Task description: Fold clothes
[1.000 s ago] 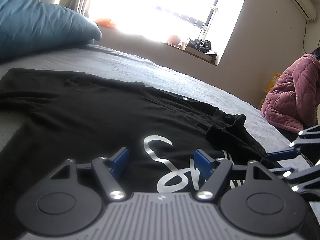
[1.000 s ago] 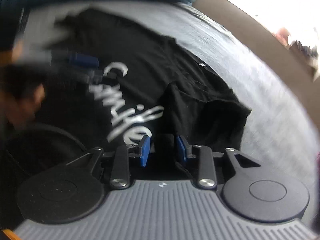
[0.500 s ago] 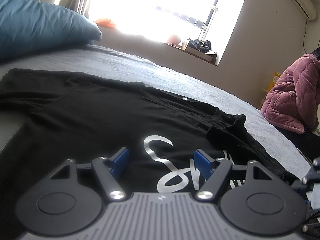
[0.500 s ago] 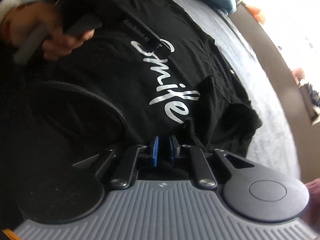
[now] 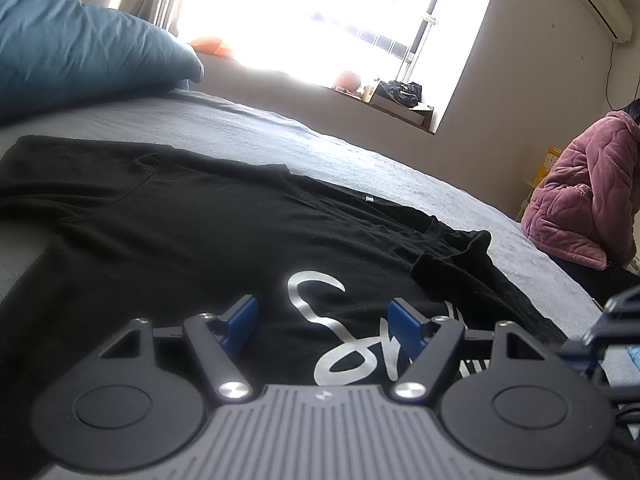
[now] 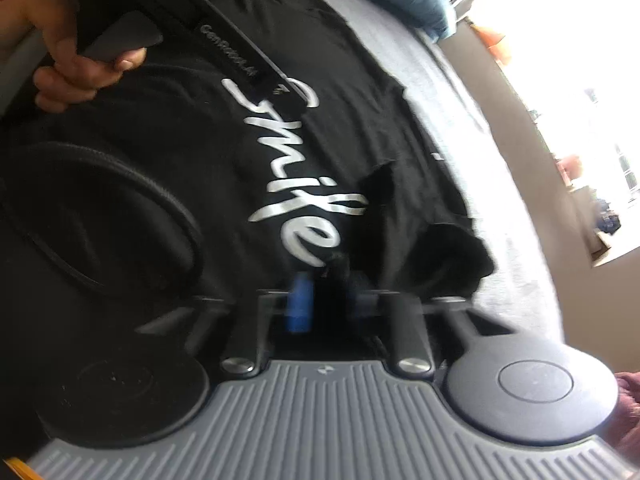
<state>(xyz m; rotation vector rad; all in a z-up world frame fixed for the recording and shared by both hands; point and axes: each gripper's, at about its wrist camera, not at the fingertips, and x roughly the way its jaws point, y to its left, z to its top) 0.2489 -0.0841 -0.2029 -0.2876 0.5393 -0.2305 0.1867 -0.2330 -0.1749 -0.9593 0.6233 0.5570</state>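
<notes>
A black T-shirt (image 5: 208, 240) with a white script print lies spread, print side up, on a grey bed (image 5: 360, 160), its long axis running from the hem nearest the cameras toward the collar label near the far edge of the bed. In the left wrist view, one sleeve (image 5: 452, 248) is bunched and partly folded back onto the body, and that rumpled side sits to the right of the print. The right gripper (image 6: 326, 304) is the nearer tool to that side: its blue fingers (image 6: 300, 304) are drawn together at the shirt's near edge just below the last letter of the print, and dark cloth appears to be pinched between them, though blur makes the exact bite hard to read. The crumpled sleeve lies just ahead and to the right of those fingers. The left gripper (image 5: 322, 322) hovers low over the middle of the shirt, its fingers (image 5: 240, 320) standing wide apart with nothing between them and the first letters of the print showing in the gap. The person's left hand (image 6: 76, 64) grips that tool's handle. Judging from this layout, the fold would turn on carrying the pinched edge across the shirt's width, toward the left gripper's side.
</notes>
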